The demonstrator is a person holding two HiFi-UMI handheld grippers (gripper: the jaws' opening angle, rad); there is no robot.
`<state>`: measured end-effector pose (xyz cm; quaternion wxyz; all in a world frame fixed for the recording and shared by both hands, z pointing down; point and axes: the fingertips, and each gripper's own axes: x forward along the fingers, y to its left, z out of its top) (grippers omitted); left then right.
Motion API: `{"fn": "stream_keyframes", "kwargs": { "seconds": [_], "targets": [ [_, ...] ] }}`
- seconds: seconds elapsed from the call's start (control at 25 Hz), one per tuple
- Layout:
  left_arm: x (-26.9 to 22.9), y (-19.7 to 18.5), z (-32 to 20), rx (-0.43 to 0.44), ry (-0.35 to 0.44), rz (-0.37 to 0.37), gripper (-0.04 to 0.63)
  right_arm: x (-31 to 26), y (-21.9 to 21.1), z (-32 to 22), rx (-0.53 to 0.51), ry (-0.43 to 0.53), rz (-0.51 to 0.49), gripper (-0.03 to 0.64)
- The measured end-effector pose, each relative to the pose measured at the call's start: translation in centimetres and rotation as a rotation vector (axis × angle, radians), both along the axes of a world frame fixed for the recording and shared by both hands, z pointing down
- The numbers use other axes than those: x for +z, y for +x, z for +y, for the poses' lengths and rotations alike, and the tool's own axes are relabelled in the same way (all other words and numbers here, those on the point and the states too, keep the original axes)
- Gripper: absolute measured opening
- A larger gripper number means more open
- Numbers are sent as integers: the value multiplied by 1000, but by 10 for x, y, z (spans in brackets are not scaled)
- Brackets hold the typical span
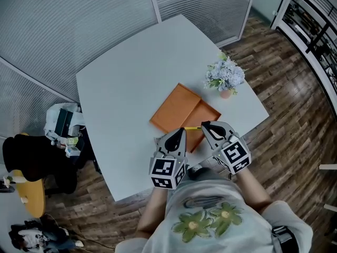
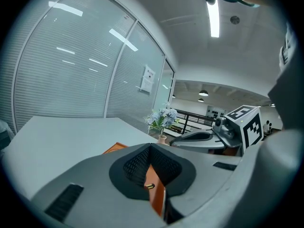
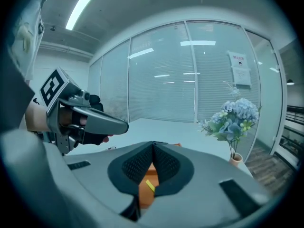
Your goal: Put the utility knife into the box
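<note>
An open orange box (image 1: 179,109) lies flat on the white table (image 1: 131,78), its two halves side by side. A thin yellow utility knife (image 1: 192,128) lies across the near half, between my two grippers. My left gripper (image 1: 182,130) hovers by the box's near left edge, jaws shut and empty. My right gripper (image 1: 204,124) sits just right of the knife, also shut with nothing held. Through the gap below the left gripper (image 2: 150,146) I see the orange box (image 2: 156,194) and the knife's end (image 2: 149,186). Under the right gripper (image 3: 153,144), a yellow bit of knife (image 3: 150,185) shows.
A small pot of pale blue flowers (image 1: 225,77) stands at the table's right edge, behind the box. Glass partitions with blinds (image 1: 63,20) run behind the table. A chair with bags (image 1: 63,130) stands left of the table. The table's near edge is under my grippers.
</note>
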<state>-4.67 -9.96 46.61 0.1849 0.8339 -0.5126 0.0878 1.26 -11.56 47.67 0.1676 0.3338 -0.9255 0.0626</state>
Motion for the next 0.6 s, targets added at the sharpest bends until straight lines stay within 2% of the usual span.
{"fn": "stream_keyframes", "kwargs": {
  "seconds": [0.6],
  "targets": [
    [-2,2,20,10,8,-2,0,0,2,19,9,2,8,3]
  ]
}}
